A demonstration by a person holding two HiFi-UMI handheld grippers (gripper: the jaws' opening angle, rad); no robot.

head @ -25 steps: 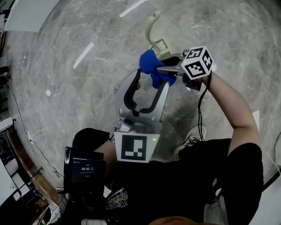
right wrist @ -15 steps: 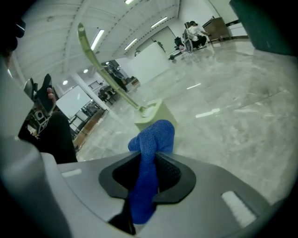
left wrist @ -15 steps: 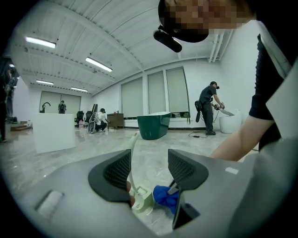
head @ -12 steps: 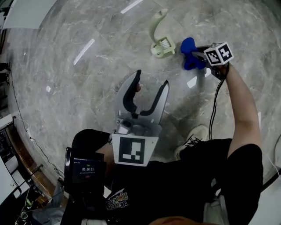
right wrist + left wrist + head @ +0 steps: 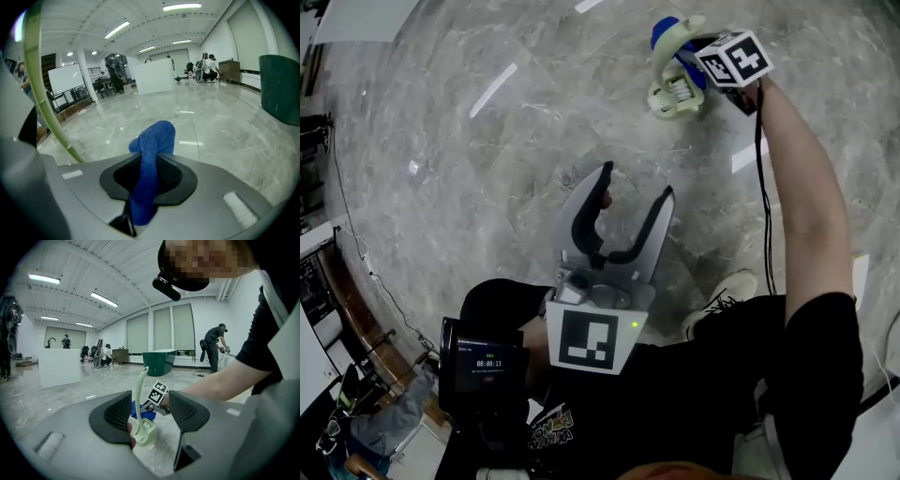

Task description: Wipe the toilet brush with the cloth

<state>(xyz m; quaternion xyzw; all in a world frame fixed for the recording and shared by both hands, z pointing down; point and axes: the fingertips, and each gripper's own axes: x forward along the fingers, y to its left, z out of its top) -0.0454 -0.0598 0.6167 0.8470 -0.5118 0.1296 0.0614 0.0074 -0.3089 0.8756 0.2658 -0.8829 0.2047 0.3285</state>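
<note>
1. The pale green plastic toilet brush (image 5: 673, 94) stands on the glossy grey marble-patterned floor (image 5: 487, 187). It has a thin curved handle and a blocky head with white bristles.
2. The blue cloth (image 5: 150, 178) has a soft, looped texture and is bunched into a thick fold.
3. The right gripper (image 5: 694, 52) is closed on the blue cloth, which sticks out in front of its jaws, just beside the brush handle. I cannot tell whether they touch.
4. The left gripper (image 5: 636, 187) has its jaws wide apart and holds nothing, well apart from the brush.
</note>
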